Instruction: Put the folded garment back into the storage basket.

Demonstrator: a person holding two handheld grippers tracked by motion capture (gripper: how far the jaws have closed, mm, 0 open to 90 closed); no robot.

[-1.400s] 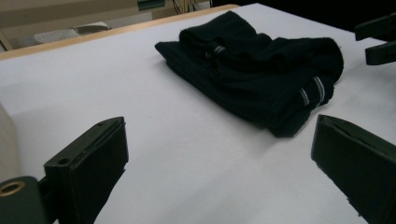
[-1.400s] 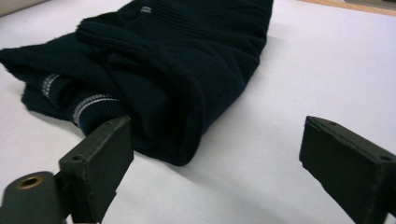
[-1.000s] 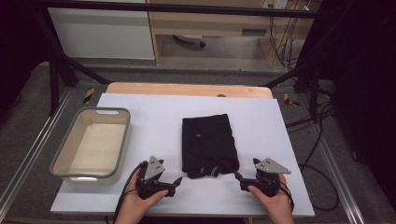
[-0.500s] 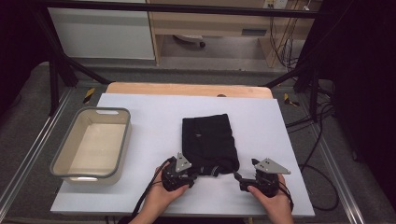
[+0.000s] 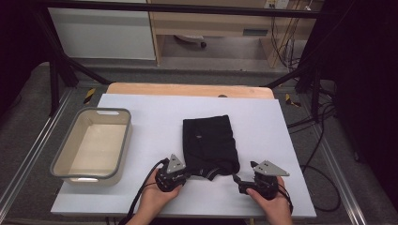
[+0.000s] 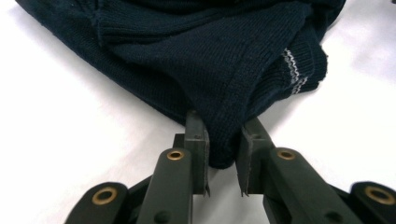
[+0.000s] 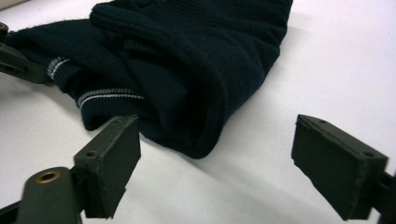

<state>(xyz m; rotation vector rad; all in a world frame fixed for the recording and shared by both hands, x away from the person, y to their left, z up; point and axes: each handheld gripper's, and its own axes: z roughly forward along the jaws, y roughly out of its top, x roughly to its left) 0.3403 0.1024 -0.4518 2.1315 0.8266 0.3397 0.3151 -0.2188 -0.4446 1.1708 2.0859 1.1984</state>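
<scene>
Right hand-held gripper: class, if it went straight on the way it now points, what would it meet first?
Most likely the near corner of the dark knitted garment, which lies just ahead of the open right hand-held gripper on the white table; depth is hard to judge.

Bright, even light on the white table, dark surroundings, soft shadows, close-ups slightly blurred.

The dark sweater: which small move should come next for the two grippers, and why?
Probably bring the right gripper forward and close it on the sweater hem. The left gripper has just been closing and pinches a fold of knit, while the right jaws stand wide open, short of the cloth.
</scene>
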